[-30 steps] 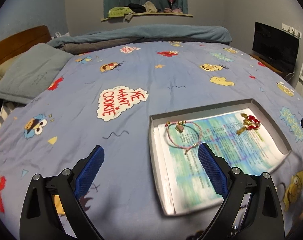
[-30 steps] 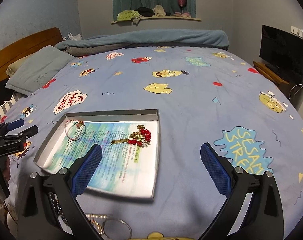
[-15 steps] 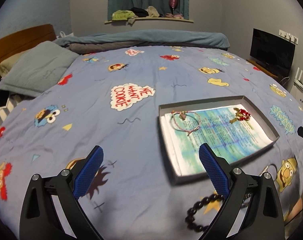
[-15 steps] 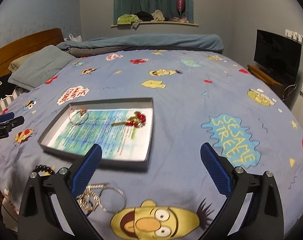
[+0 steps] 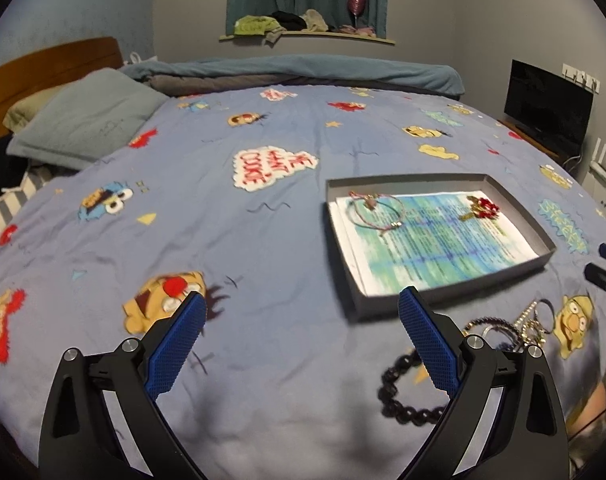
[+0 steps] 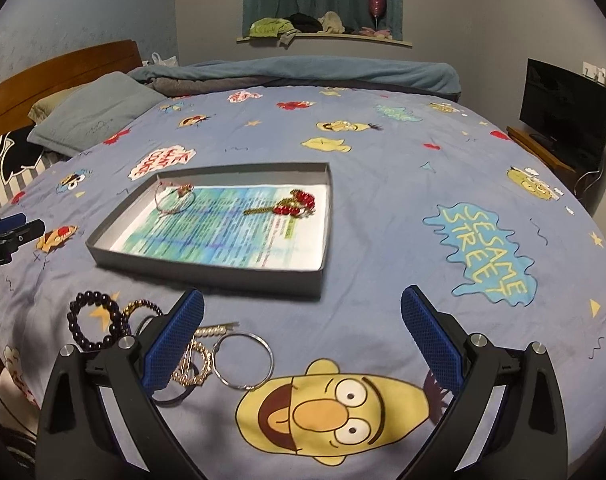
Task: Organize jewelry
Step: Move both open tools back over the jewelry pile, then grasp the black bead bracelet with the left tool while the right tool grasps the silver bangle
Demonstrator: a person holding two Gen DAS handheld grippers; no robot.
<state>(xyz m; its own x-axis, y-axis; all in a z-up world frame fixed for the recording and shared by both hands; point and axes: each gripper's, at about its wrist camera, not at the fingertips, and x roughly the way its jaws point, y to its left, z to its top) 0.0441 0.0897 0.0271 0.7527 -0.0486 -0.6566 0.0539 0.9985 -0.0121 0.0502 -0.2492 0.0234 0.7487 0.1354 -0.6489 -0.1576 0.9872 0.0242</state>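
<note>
Covering most of both views: bed point(image 5: 287, 240) with cartoon-print blue sheet, pillow point(image 5: 87, 124) at the headboard end, TV point(image 6: 565, 114) off to the right side. Grey tray point(image 6: 223, 270) sits flat on the bed, printed paper point(image 6: 231, 236) lining its floor. In the tray: pink cord bracelet point(image 5: 377, 210) at the left end, red-bead gold piece point(image 6: 293, 206) toward the right, well apart. Loose pile on the sheet just outside the tray's near edge: black bead bracelet point(image 6: 93, 326), silver ring point(image 6: 243, 360), gold chain point(image 6: 195, 360), pearl clip point(image 6: 215, 330), partly overlapping. Left claw point(image 5: 301, 338) released, fingers wide, nothing between them, above the sheet left of the tray. Right claw point(image 6: 303, 338) also released and empty, its left finger point(image 6: 171, 346) over the pile.
</note>
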